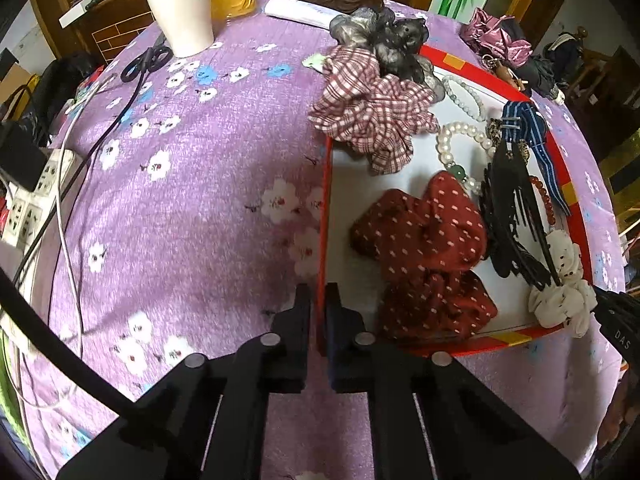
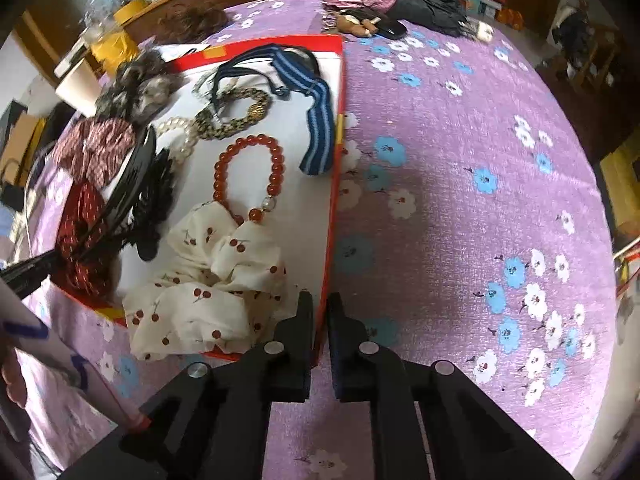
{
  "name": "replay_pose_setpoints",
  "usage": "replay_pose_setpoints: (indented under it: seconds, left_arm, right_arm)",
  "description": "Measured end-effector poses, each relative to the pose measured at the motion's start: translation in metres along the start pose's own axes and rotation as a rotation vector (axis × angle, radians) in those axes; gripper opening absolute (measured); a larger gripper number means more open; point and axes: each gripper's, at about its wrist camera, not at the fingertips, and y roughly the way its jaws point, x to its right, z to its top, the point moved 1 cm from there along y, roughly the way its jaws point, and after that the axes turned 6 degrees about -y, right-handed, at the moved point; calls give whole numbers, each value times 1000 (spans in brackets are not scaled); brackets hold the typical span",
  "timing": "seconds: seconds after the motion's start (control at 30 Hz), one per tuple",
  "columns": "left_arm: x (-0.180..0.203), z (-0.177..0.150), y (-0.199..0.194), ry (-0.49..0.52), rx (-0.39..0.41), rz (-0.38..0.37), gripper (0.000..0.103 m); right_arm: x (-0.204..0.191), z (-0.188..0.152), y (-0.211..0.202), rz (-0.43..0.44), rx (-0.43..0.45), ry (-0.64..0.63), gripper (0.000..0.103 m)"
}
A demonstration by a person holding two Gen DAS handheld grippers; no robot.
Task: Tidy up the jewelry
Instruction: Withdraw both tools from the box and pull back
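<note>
Left wrist view: left gripper [image 1: 318, 300] pinches the left wall of the red tray [image 1: 325, 200]; tray sits on the purple tablecloth [image 1: 192, 200], long axis running away from the camera. Inside: dotted red scrunchie [image 1: 424, 236], pearl bracelet [image 1: 448, 140], black hair claw [image 1: 512, 216]; plaid scrunchie [image 1: 372, 112] overhangs the rim. Right wrist view: right gripper [image 2: 318, 304] pinches the opposite wall; red bead bracelet [image 2: 248, 176], cherry-print scrunchie [image 2: 212, 280], striped headband [image 2: 316, 120] lie within. Collecting appears nearly complete; tidying remains.
</note>
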Motion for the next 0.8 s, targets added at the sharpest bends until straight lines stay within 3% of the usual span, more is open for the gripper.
replay_pose_setpoints:
  seconds: [0.8]
  left_arm:
    - [12, -61, -24, -47, -14, 36, 5]
  right_arm:
    - [8, -50, -25, 21, 19, -17, 7]
